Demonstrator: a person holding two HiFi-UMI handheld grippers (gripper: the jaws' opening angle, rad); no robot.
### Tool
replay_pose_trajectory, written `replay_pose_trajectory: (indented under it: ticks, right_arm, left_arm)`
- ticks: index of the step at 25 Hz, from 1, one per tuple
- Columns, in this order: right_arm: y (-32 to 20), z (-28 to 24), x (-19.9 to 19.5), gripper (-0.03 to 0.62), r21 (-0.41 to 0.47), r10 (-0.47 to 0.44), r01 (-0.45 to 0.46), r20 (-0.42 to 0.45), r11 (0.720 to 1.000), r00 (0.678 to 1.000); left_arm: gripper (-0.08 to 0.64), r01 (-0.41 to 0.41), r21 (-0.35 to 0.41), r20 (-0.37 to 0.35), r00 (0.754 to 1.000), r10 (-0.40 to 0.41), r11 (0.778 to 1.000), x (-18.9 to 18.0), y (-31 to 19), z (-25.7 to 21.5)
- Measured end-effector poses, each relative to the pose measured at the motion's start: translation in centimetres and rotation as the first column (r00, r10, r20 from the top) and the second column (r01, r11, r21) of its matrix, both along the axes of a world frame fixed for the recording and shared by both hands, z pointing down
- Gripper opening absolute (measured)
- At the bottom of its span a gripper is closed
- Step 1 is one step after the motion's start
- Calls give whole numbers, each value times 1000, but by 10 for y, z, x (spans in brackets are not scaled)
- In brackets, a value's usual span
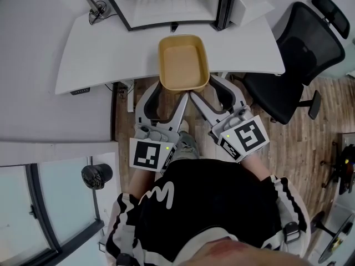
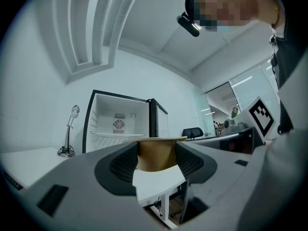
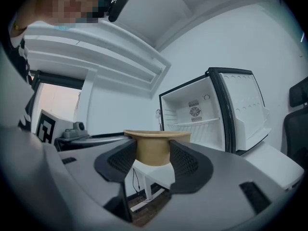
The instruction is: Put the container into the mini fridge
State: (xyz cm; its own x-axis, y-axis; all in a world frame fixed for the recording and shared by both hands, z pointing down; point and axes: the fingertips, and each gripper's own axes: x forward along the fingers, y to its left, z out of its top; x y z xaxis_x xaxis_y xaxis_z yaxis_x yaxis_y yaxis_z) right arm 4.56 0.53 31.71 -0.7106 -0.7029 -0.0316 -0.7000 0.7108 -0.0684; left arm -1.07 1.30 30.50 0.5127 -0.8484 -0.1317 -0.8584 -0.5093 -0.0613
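Observation:
A tan, empty rectangular container [image 1: 183,64] hangs over the near edge of the white desk [image 1: 105,54], held at its near rim by both grippers. My left gripper [image 1: 171,94] is shut on the rim's left part and my right gripper [image 1: 213,87] on its right part. In the left gripper view the container [image 2: 155,153] fills the gap between the black pads [image 2: 124,163] of the gripper [image 2: 155,161]. The right gripper view shows the container [image 3: 154,150] likewise in the gripper [image 3: 154,161]. The mini fridge [image 1: 166,1] stands open on the desk just beyond, white and empty inside [image 2: 120,121] [image 3: 197,114].
The fridge door [image 1: 226,4] swings open to the right. A small stand lamp [image 1: 93,5] sits on the desk left of the fridge. A black office chair [image 1: 297,65] stands at the right. Wood floor lies under the desk; a glass partition is at the lower left.

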Motion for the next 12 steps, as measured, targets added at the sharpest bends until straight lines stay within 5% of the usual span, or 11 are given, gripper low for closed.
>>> replay_pose_trajectory:
  ticks: [12]
  right_arm:
    - [-40, -4, 1, 226, 9, 12, -12, 0, 1000, 1000]
  left_arm:
    - [247, -13, 7, 0, 1000, 13, 1000, 1, -41, -4]
